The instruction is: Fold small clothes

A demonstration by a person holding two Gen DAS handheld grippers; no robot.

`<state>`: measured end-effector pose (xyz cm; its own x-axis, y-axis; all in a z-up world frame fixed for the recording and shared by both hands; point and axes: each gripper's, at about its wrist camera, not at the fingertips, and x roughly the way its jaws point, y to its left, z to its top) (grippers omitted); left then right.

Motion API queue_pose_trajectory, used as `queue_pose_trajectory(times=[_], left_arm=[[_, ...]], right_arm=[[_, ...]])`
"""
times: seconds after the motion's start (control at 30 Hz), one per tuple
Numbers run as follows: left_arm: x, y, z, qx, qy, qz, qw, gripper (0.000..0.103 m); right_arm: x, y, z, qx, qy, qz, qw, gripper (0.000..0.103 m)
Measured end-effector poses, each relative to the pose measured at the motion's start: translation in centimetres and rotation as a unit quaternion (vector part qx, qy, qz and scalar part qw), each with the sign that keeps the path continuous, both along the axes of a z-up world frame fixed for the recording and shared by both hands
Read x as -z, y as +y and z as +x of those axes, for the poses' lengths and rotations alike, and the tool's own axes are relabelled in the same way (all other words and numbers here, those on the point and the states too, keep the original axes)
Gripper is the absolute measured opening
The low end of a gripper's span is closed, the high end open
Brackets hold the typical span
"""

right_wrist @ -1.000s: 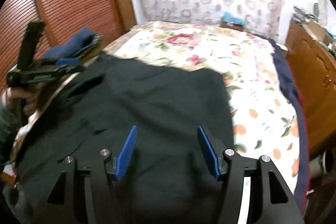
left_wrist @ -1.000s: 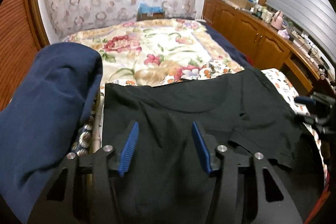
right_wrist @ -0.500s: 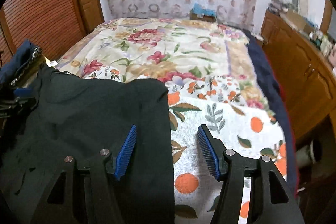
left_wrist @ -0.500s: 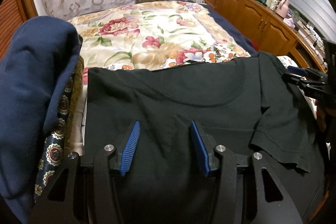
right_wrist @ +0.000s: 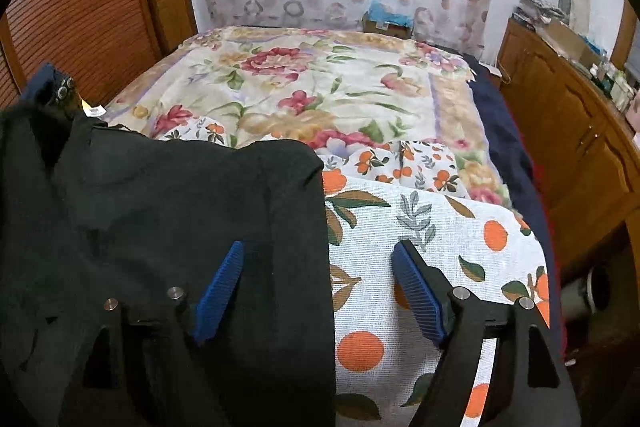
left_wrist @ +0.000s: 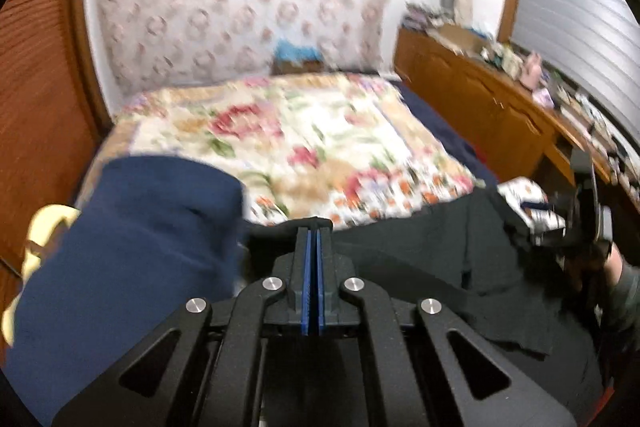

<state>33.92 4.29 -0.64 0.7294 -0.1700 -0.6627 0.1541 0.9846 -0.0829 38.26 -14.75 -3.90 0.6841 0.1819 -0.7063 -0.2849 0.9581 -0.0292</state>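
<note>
Patterned curtain (left_wrist: 240,7) and floral bedspread (left_wrist: 320,147) fill the blurred left wrist view. Left tool (left_wrist: 314,231): pads pressed together, pinching a raised edge of the black shirt (left_wrist: 420,259). A dark blue garment (left_wrist: 132,247) lies just beside it on the left. The right tool (left_wrist: 560,223) appears at the shirt's far right edge.

Right wrist view: same bed, with a wooden cabinet (right_wrist: 568,115) along its right side. Right tool (right_wrist: 320,259): fingers spread wide, straddling the shirt's (right_wrist: 180,211) right edge; the other pad is over the orange-print cloth (right_wrist: 420,227).
</note>
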Motion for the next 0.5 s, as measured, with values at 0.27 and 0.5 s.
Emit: queue_pose_trajectory(times=[0.27, 0.5], left_arm=[[-1.1, 2.8, -0.2, -0.026, -0.014, -0.007, 0.9995, 0.003], [-1.3, 2.4, -1.5, -0.016, -0.018, -0.005, 0.9997, 0.003]], right_arm=[[0.0, 0.3, 0.0, -0.002, 0.002, 0.007, 1.0, 0.08], [-0.5, -0.4, 1.6, -0.008, 0.019, 0.04, 0.999, 0.071]])
